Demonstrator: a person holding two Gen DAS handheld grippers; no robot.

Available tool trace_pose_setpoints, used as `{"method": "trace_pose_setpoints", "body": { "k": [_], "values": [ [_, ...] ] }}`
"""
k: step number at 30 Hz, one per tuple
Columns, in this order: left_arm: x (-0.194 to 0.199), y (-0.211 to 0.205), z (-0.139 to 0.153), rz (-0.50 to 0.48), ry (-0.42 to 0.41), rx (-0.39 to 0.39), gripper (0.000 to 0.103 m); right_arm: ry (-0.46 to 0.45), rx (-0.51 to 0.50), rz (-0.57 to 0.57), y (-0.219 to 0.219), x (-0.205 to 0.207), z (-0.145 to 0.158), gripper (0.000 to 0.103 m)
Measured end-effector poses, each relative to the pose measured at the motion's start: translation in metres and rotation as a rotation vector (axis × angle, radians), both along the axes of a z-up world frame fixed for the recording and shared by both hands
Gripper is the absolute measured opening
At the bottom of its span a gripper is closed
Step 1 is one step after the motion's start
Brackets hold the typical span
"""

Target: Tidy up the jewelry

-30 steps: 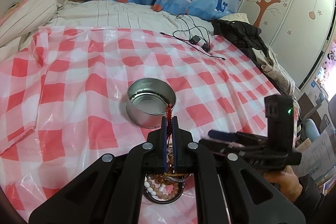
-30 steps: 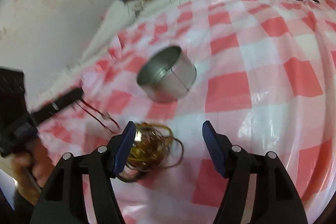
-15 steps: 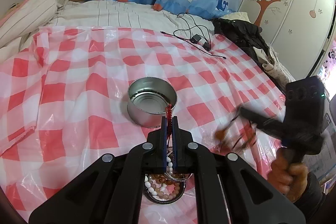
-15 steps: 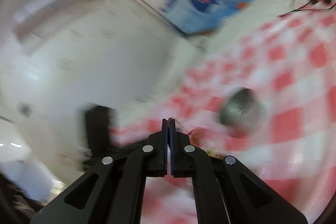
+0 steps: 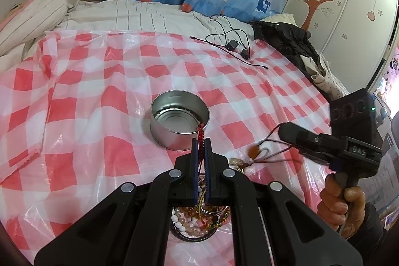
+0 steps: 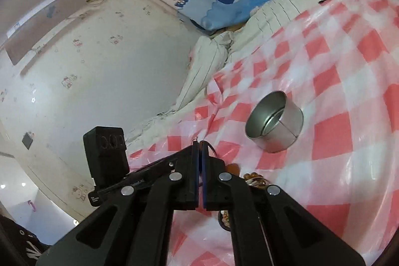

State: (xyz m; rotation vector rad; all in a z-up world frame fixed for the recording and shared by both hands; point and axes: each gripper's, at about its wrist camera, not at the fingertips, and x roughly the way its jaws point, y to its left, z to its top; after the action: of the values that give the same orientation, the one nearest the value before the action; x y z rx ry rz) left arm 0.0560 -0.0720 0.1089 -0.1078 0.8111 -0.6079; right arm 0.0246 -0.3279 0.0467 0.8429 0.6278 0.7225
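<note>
Covering the bed (image 5: 99,16): checked plastic sheet (image 5: 87,96), whale curtain behind. Left gripper (image 5: 201,145) fingers clamped on red braided cord (image 5: 201,133) beside tin (image 5: 180,125); right gripper (image 6: 200,148) fingers pinch brown cord (image 5: 270,138).

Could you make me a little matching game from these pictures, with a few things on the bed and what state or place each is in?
Things:
1. metal tin
2. red braided cord
3. brown cord necklace
4. black cable

States:
A. pinched by the right hand-held gripper
B. lying at the far edge of the checked sheet
C. standing open
D. pinched by the left hand-held gripper

Pairs: 1-C, 2-D, 3-A, 4-B
</note>
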Motion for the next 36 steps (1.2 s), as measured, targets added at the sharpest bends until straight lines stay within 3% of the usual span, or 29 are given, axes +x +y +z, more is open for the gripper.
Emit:
{"method": "trace_pose_setpoints", "body": {
  "k": [6,13,17,20,21,24,26,27,28,29,36],
  "values": [
    [0.006,-0.003,0.007,-0.008,-0.002,-0.052,0.004,0.018,-0.02,-0.033,-0.003,0.016,0.008,0.002],
    [0.044,-0.021,0.026,-0.014,-0.039,-0.096,0.004,0.014,-0.068,-0.051,0.001,0.059,0.032,0.002],
    [0.072,-0.029,0.02,0.0,-0.027,-0.111,0.004,0.016,-0.092,-0.049,0.006,0.081,0.035,0.002],
    [0.098,-0.037,-0.007,0.014,0.066,-0.029,0.013,0.033,-0.107,-0.038,0.013,0.097,0.03,0.003],
    [0.101,-0.037,-0.012,0.019,0.078,-0.014,0.021,0.039,-0.104,-0.031,0.016,0.103,0.028,0.003],
    [0.099,-0.029,-0.016,0.039,0.078,-0.007,0.03,0.049,-0.099,-0.021,0.02,0.113,0.024,0.003],
    [0.096,-0.021,-0.012,0.059,0.063,0.005,0.034,0.112,-0.187,-0.042,0.024,0.124,0.015,0.003],
    [0.092,-0.017,-0.009,0.069,0.056,0.013,0.036,0.144,-0.23,-0.055,0.025,0.127,0.009,0.021],
    [0.089,-0.013,-0.007,0.075,0.051,0.018,0.038,0.159,-0.262,-0.073,0.024,0.127,0.006,0.05],
    [0.085,-0.009,-0.005,0.08,0.046,0.024,0.039,0.174,-0.304,-0.101,0.022,0.124,0.003,0.056],
    [0.024,-0.003,-0.012,0.019,0.035,0.154,0.041,0.144,-0.346,-0.144,0.0,0.062,0.011,0.056]
  ]
}}
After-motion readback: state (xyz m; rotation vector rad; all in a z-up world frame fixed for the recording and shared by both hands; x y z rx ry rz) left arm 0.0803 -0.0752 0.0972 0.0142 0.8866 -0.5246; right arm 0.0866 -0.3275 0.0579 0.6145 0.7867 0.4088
